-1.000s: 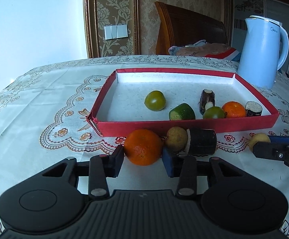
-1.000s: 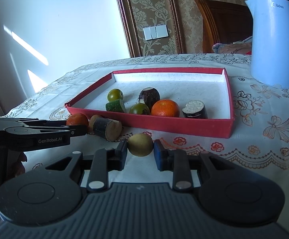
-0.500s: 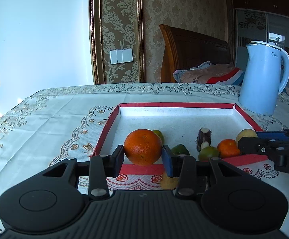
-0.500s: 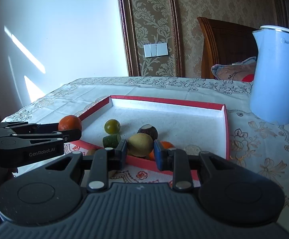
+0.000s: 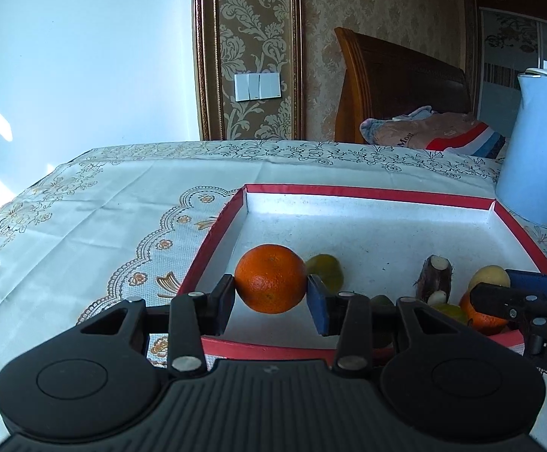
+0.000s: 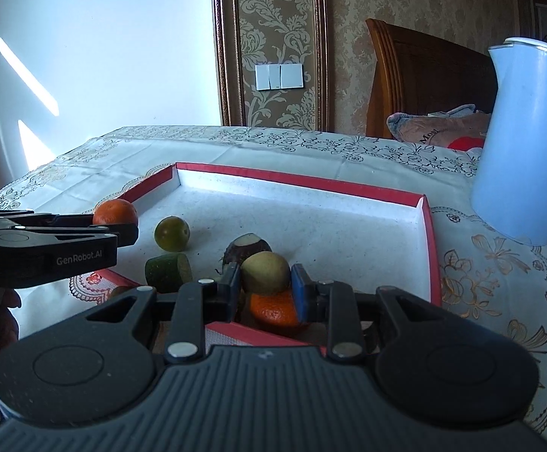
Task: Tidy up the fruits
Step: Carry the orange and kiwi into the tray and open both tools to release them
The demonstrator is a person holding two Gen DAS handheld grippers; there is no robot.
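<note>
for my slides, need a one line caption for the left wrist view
Left gripper holds an orange over the red tray.

Both fruits (image 5: 270, 278) (image 6: 265, 272) now apparently above tray (image 5: 367, 193).

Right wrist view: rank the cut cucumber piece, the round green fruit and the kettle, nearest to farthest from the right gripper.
1. Cucumber piece, just left of the right gripper.
2. Green fruit, farther back left in the tray.
3. Kettle, far right, outside the tray.
</note>
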